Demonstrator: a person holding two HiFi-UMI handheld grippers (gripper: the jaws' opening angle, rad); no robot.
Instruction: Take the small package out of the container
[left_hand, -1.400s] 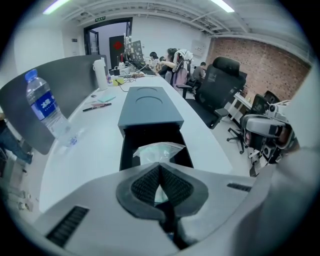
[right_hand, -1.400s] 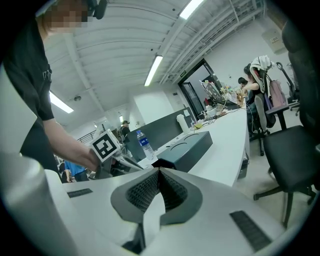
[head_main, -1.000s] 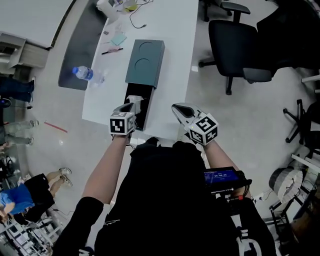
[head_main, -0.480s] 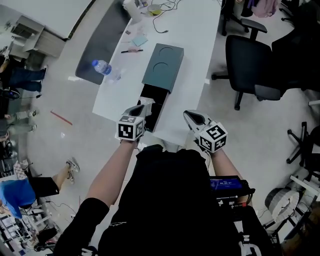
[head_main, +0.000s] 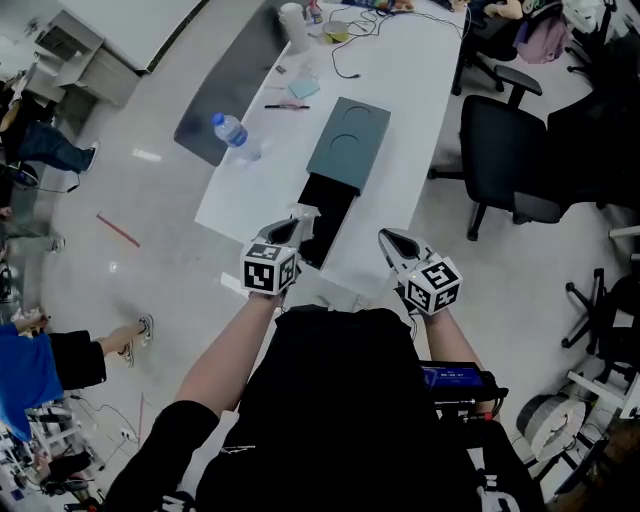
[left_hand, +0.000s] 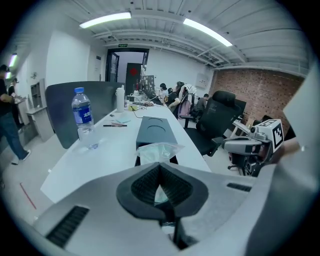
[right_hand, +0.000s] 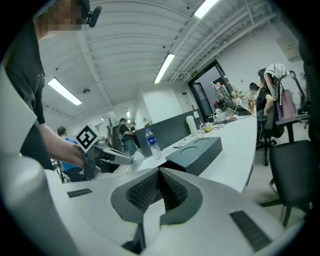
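The left gripper (left_hand: 160, 186) was clamped on the small package (left_hand: 159, 150), holding it over the near, open end of the container (head_main: 347, 148), apparently clear of it. The right gripper (right_hand: 159, 186) (jaws together, empty) hung alongside, evidently not needed.

The head view is looking steeply down from above the person onto the desk (head_main: 400, 90). Each gripper view is riding low at the desk's near end and looking along it, the right one apparently angled leftward. All three are sharing the dark container (head_main: 348, 152).
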